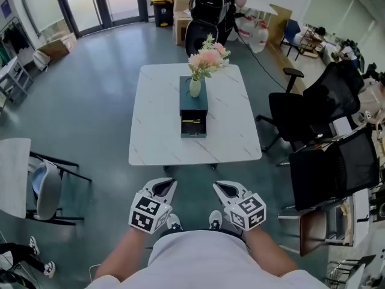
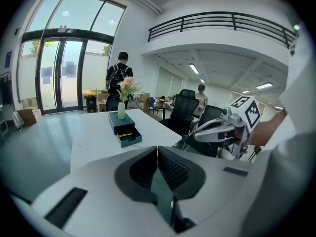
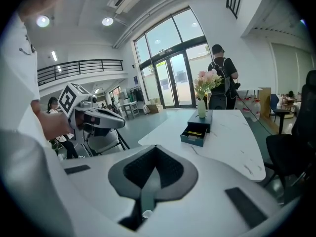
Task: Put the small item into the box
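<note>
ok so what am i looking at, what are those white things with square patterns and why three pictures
A person holds a grabbing tool in each hand: the left tool and right tool, each carrying a marker cube. One picture comes from a camera on the person's head, looking down; the other two from cameras riding on each tool. Ahead stands a white table with a teal box, its drawer open, and a vase of flowers on top. Both tools are shut and empty.

— How bright is the room?
— Bright and even. Daylight pours through the tall glass doors [image 2: 59,73], and ceiling lamps [image 3: 106,21] glow overhead.
— Any flaws?
— Both gripper views bulge outward and go black at the corners. Shadows are soft, and nothing looks blurred.
</note>
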Tool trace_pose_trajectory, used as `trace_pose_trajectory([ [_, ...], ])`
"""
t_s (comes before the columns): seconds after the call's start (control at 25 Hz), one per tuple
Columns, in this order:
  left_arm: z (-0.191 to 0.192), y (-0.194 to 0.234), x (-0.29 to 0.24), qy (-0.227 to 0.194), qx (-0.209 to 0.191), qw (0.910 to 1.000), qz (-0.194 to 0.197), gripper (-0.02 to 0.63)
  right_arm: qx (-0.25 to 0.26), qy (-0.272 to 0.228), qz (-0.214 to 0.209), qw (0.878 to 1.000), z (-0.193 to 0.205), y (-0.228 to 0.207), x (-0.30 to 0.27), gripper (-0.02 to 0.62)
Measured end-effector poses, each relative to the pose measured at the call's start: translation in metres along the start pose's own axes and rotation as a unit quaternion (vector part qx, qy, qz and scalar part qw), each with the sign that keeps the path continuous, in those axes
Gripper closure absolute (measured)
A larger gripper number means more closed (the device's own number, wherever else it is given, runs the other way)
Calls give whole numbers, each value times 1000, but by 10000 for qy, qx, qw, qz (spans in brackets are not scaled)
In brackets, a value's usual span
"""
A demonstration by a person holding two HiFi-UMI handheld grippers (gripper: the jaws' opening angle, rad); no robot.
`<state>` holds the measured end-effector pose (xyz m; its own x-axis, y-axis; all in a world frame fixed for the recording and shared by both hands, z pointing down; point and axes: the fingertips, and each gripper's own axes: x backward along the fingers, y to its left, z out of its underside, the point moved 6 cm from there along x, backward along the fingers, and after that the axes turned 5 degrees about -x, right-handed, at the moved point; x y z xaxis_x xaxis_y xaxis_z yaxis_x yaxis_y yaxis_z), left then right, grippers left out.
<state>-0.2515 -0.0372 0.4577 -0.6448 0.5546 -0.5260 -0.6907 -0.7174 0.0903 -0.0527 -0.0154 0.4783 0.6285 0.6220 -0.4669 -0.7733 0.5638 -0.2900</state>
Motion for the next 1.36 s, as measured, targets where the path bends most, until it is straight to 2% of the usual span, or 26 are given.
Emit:
trace_pose_trajectory([
  [0.56, -9, -24, -18, 101, 16, 9998, -168, 589, -35, 20, -213, 9998, 9, -30, 11, 580],
  [1.36, -8, -16, -14, 166, 16, 9996, -215, 589, -58, 86, -292, 9995, 6, -25, 4, 580],
])
